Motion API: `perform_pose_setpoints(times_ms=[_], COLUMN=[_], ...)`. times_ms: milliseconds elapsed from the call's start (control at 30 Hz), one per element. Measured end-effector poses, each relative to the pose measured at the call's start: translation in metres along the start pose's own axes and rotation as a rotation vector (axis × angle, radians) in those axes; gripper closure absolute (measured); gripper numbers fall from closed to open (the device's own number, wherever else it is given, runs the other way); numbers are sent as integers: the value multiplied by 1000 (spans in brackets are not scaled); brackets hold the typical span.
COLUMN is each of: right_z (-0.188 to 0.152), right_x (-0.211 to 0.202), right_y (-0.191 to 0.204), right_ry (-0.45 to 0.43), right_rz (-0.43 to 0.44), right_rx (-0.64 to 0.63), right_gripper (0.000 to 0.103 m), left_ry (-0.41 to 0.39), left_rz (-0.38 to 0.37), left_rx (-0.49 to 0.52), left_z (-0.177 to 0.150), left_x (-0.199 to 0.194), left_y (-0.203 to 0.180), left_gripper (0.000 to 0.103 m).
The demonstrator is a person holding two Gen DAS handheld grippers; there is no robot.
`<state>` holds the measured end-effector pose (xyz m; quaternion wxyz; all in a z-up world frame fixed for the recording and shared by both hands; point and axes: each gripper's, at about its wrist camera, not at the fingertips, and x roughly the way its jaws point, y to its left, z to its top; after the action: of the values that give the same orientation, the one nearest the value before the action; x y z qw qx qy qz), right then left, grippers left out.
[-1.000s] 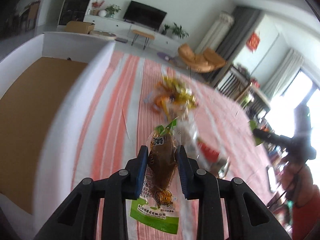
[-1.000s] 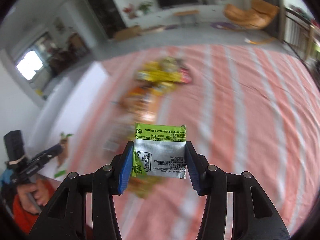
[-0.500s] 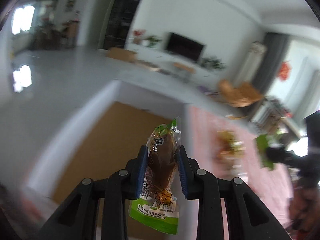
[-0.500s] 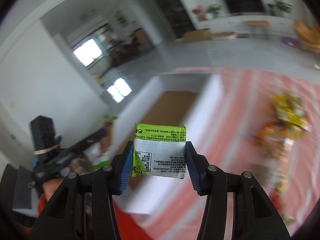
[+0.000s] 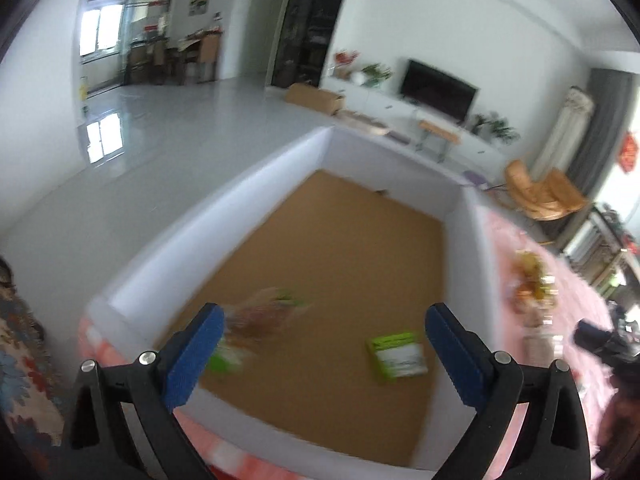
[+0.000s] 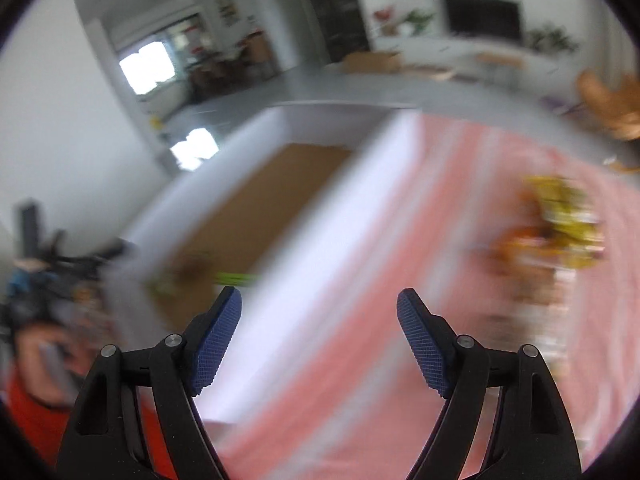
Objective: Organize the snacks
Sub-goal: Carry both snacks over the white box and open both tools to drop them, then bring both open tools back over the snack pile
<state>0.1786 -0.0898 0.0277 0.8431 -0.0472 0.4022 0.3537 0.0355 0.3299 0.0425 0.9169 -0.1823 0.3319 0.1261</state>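
Observation:
A white-walled box (image 5: 456,184) with a brown floor stands at the left end of the striped table. My left gripper (image 5: 322,338) hangs over its near part, jaws opening wide with nothing between the pads. Below it, blurred, the brown snack in a clear green-ended pack (image 5: 256,318) lies on the box floor, and the green and silver packet (image 5: 398,356) lies to its right. My right gripper (image 6: 319,328) is over the box's right wall (image 6: 320,232), jaws opening and empty. The same packets show as green blurs (image 6: 236,279) inside the box.
A heap of yellow and orange snack packs (image 6: 560,232) lies on the pink striped tablecloth (image 6: 400,360) right of the box, also seen in the left wrist view as the heap (image 5: 530,284). The person's hand and red sleeve (image 6: 36,368) are at the lower left.
Both grippers swung left from the snack heap to over the box. The left let go of the brown snack and the right let go of the green and silver packet; both now lie in the box.

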Motion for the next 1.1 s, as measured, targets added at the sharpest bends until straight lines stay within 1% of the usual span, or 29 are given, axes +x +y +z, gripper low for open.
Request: perform_pose_setpoints(times_ms=[67, 100, 167, 200, 233, 267, 300, 400, 433, 467, 500, 567, 633, 733, 800, 900, 1033, 1100], right_z=[-24, -34, -60, -69, -85, -94, -106, -132, -143, -148, -155, -167, -175, -181, -177, -184, -186, -186], right_x=[-18, -30, -54, -66, -77, -86, -94, -118, -121, -120, -120, -115, -114, -119, -115, -106, -105, -105], right_y=[-42, -60, -108, -129, -157, -175, -198, -239, -253, -265, -275, -287, -297, -290, -289, -290, -291, -291], right_ry=[-43, -64, -109, -123, -128, -119, -99, -57, -41, -26, -5, 22, 44, 21, 15, 24, 24, 24], right_rz=[-100, -149, -255, -305, -378, -421, -473, -569, -597, -612, -629, -631, -631, -635, -626, -623, -622, -621], right_rx=[25, 48, 116, 149, 196, 229, 272, 354, 374, 383, 394, 417, 441, 426, 419, 410, 410, 410], right_gripper=[20, 20, 20, 20, 20, 19, 19, 19, 19, 19, 19, 19, 19, 16, 11, 7, 7, 7], left_ry=[-14, -17, -17, -14, -4, 4, 25, 79, 108, 126, 161, 204, 242, 247, 252, 261, 254, 262], left_rz=[-71, -118, -188, -229, -280, -307, -351, -420, -425, -421, -414, -398, -355, -292, -263, -254, -234, -230], left_rx=[30, 60, 108, 142, 189, 216, 265, 359, 396, 413, 436, 458, 487, 516, 517, 508, 523, 515], left_z=[-1, -6, -4, -8, -17, -18, -29, -53, -68, -75, -89, -103, -118, -134, -137, -138, -145, -148], left_x=[-13, -18, -22, -26, -29, -32, -33, -27, -18, -13, 0, 21, 45, 66, 81, 97, 111, 116], left_y=[-26, -48, -81, -101, -127, -141, -166, -214, -232, -242, -254, -269, -276, -277, -273, -267, -264, -263], left_gripper=[3, 3, 3, 3, 3, 2, 2, 0, 0, 0, 0, 0, 0, 0, 0, 0, 0, 0])
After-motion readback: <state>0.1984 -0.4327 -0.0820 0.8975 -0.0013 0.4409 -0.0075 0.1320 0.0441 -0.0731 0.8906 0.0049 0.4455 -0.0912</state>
